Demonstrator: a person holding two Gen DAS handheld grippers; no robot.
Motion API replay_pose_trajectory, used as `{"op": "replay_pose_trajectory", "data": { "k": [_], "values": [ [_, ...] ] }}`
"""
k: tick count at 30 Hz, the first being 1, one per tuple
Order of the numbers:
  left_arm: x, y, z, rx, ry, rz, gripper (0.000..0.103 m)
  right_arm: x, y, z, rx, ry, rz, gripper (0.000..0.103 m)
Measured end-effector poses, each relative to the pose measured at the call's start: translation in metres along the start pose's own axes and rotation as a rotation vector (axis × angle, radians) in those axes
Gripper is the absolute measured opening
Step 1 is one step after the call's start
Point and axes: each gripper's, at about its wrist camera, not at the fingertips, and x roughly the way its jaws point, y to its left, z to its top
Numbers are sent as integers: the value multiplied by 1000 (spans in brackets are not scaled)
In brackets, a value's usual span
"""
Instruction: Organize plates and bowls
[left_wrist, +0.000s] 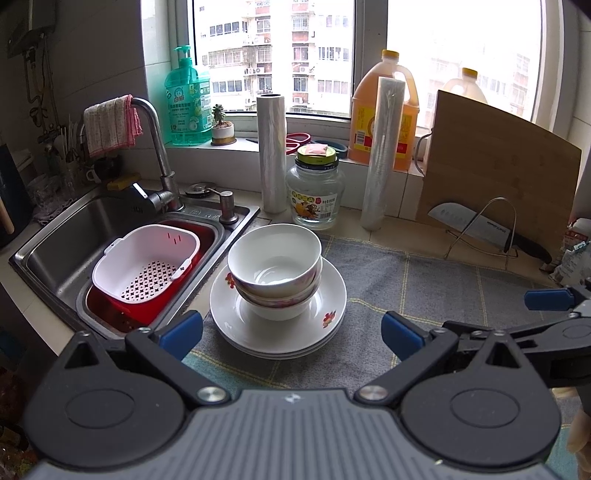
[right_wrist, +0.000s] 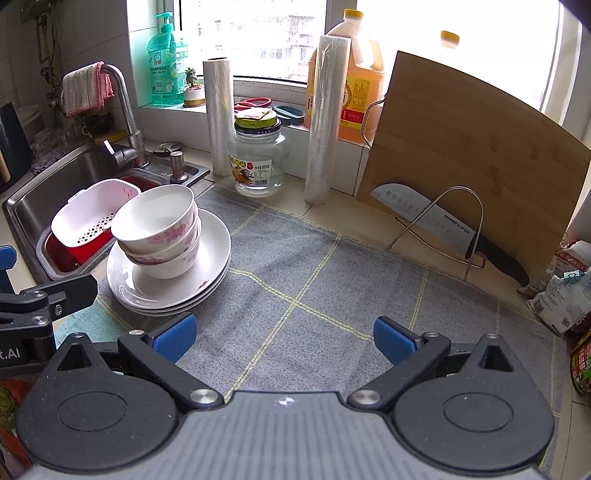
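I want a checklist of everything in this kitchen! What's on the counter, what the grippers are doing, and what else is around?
Surface: gray checked mat on the counter.
Job's things: stacked bowls sit on stacked plates, beside the sink.
Clutter: glass jar, two wrap rolls, knife in a wire rack, cutting board.
Grippers: left gripper open, empty; right gripper open, empty.
Cables: nothing seen.
Surroundings: white basket in the sink, soap bottle, oil jug, window.
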Motion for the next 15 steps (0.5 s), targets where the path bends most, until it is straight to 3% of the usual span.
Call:
{"op": "replay_pose_trajectory", "data": {
  "k": [15],
  "values": [
    [-1, -1, -1, -3, 2, 8, 102, 0, 1, 1, -3, 1, -5, 103]
  ]
}}
